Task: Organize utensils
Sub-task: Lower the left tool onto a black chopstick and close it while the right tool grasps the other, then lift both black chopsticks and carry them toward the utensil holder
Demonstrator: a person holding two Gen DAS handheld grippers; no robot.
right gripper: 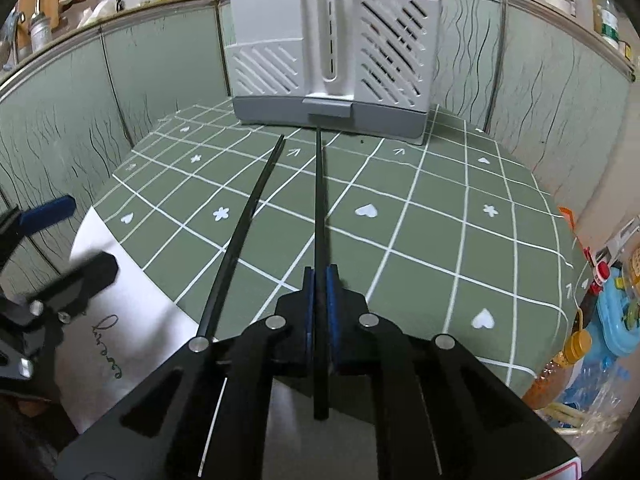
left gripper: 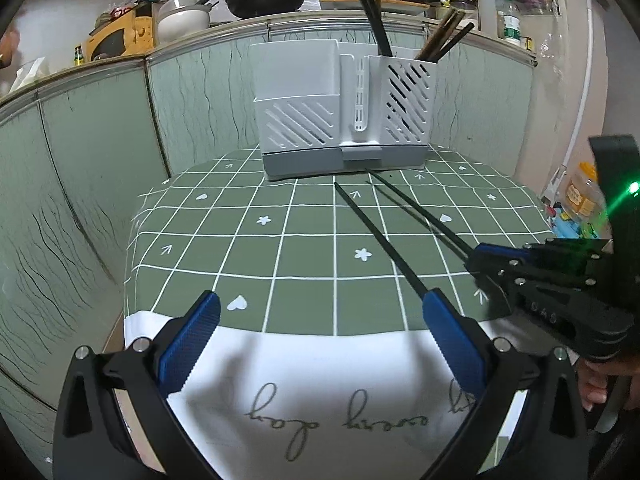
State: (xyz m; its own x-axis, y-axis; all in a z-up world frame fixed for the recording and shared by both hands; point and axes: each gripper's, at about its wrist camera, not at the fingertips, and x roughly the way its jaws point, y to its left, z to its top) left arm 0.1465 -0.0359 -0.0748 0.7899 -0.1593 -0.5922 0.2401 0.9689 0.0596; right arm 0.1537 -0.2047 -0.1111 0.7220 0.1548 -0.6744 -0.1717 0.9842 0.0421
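- My right gripper (right gripper: 319, 280) is pinched tight on one black chopstick (right gripper: 319, 200), whose long axis runs straight ahead toward the utensil holder (right gripper: 328, 48).
- The second chopstick (right gripper: 244, 220) lies on the checked tablecloth (right gripper: 440, 220) just left of it, tip toward the holder too.
- My left gripper (left gripper: 320, 320) is spread wide and holds nothing; its right finger (left gripper: 452, 332) sits over that loose chopstick's near end, so I judge it nearer.
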